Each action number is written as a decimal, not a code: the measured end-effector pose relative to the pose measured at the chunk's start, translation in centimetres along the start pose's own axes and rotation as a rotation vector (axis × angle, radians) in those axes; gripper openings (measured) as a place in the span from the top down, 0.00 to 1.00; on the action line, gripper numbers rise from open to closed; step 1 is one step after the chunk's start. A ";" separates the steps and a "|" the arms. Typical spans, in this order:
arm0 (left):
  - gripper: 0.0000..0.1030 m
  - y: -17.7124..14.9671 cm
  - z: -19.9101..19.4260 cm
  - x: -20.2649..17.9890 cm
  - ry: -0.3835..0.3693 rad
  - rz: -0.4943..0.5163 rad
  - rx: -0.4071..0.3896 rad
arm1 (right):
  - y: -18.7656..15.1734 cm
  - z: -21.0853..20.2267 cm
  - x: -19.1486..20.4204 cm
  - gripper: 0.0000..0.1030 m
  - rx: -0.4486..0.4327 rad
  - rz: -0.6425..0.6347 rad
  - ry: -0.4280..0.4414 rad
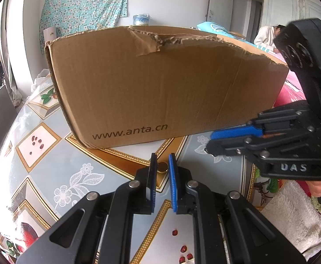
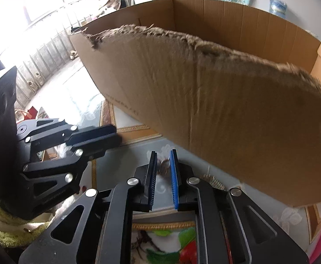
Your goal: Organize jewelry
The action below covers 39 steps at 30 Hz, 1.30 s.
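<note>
Glossy patterned tablecloth with gold borders and printed flowers covers the table where I work, and a big brown cardboard box with a torn top edge stands on it, close in front of both tools.

My left gripper has its jaws narrow, with a small gold ring between the blue pads; I cannot tell if the pads already press it or only stand beside it. My right gripper is also narrow, around a small brownish piece of jewelry which is too blurred to name. In the left view the right gripper sits just beside the box wall.

I judge the ring can slip away on the smooth cloth if the pads close off-centre. The torn edge of the box is high and ragged, so a lifted piece may catch there. Open room is mainly to the left of the box; between the two grippers it is tight, and they could hit each other.
</note>
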<state>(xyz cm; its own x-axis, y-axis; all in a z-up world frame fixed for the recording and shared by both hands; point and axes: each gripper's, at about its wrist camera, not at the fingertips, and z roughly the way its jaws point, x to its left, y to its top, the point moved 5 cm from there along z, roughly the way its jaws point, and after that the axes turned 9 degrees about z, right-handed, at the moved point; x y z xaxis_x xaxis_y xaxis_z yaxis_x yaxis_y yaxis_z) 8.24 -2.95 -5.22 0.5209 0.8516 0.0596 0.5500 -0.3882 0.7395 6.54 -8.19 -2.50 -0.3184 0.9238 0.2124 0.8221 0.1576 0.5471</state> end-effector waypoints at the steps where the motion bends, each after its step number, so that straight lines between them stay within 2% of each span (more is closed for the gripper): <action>1: 0.90 0.0 0.0 0.0 0.000 0.000 0.000 | -0.3 -0.3 0.0 0.88 0.007 0.006 0.003; 9: 0.90 -0.1 0.0 0.0 -0.006 -0.004 -0.003 | -1.3 -1.1 0.0 0.86 0.005 0.021 0.002; 11: 0.90 -0.1 0.0 0.0 -0.008 -0.006 -0.003 | -0.9 -0.6 0.2 0.78 -0.006 0.018 -0.012; 16: 0.90 -0.1 0.0 0.1 -0.011 -0.008 -0.004 | -0.6 0.2 1.1 0.78 -0.022 -0.054 -0.069; 19: 0.90 -0.1 0.0 0.1 -0.011 -0.008 -0.004 | -0.3 0.4 1.5 0.87 -0.024 -0.074 -0.094; 21: 0.90 -0.1 0.0 0.1 -0.011 -0.008 -0.004 | -0.5 0.4 1.9 0.87 -0.021 -0.060 -0.082; 23: 0.90 -0.1 0.0 0.1 -0.010 -0.009 -0.004 | -0.5 0.2 1.8 1.00 -0.023 -0.053 -0.080; 33: 0.90 -0.1 0.0 0.1 -0.010 -0.008 -0.004 | -0.2 0.3 0.4 1.00 0.008 0.015 -0.018; 39: 0.90 0.0 0.1 0.1 -0.010 -0.006 -0.004 | -0.6 0.1 0.1 1.00 0.015 0.007 -0.032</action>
<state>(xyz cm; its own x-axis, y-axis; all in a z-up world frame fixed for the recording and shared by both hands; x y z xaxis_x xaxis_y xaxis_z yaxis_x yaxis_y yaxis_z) 8.30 -2.91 -5.28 0.5239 0.8504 0.0483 0.5508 -0.3816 0.7423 6.08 -8.11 -2.87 -0.2977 0.9356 0.1898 0.8311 0.1562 0.5337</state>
